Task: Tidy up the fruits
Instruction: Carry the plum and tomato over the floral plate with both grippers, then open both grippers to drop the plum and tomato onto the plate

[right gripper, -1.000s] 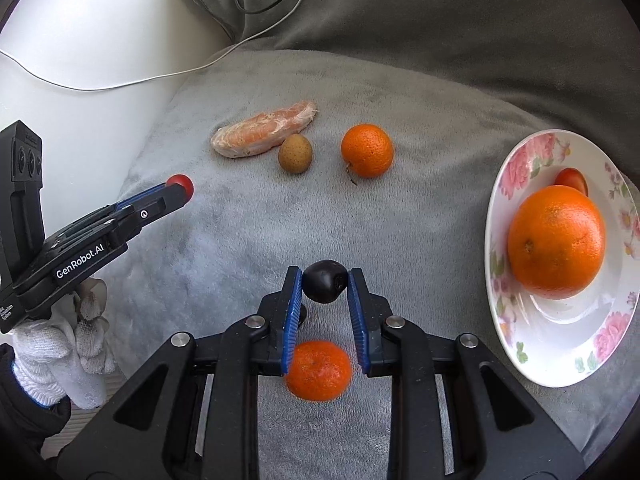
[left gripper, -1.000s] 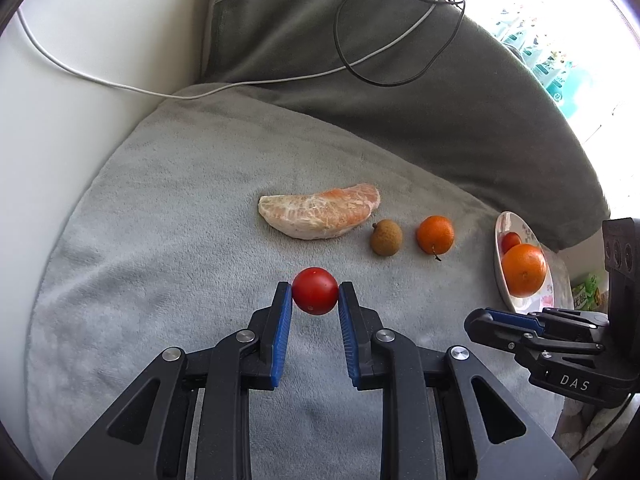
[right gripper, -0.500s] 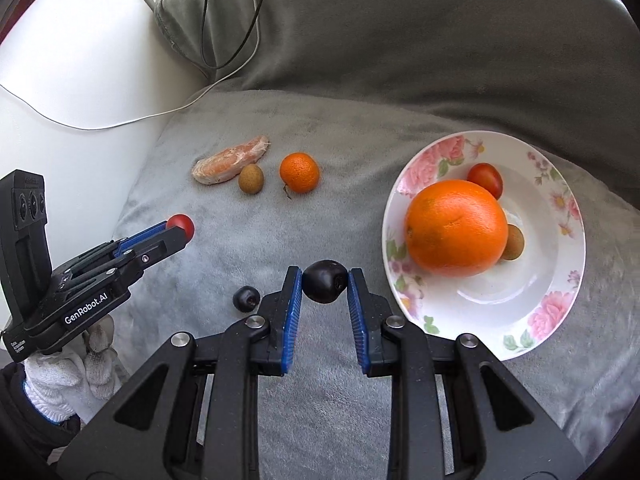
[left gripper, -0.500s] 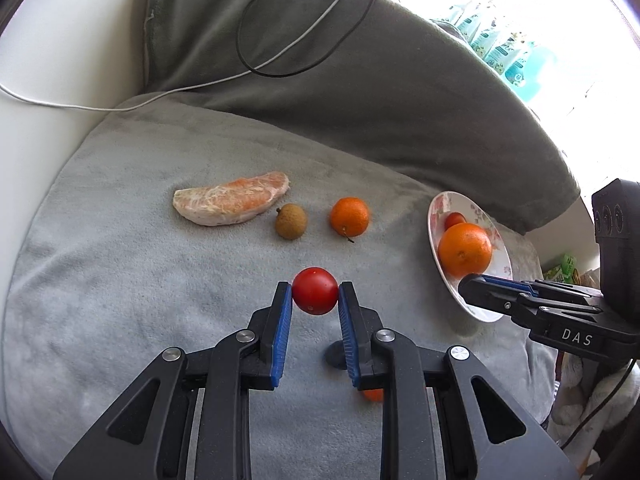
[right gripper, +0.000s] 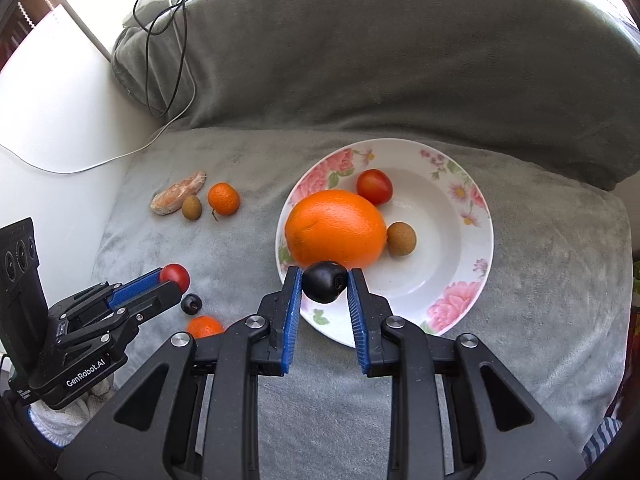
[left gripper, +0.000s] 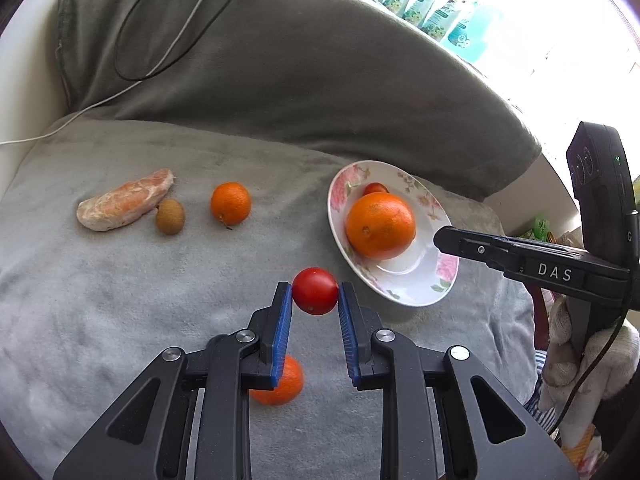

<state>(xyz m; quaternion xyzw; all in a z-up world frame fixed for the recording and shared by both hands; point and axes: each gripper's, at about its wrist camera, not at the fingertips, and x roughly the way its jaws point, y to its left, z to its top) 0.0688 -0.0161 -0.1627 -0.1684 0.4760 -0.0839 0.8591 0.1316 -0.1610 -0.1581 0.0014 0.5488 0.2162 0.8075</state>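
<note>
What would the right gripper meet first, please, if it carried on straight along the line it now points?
Probably the near rim of the floral plate, just before the big orange. The right gripper holds a dark cherry over that edge, though depth is uncertain.

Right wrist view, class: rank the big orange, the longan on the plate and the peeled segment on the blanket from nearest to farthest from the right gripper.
1. Big orange, on the plate just beyond the right gripper.
2. Longan, on the plate, right of the orange.
3. Peeled segment, far left on the blanket.
</note>
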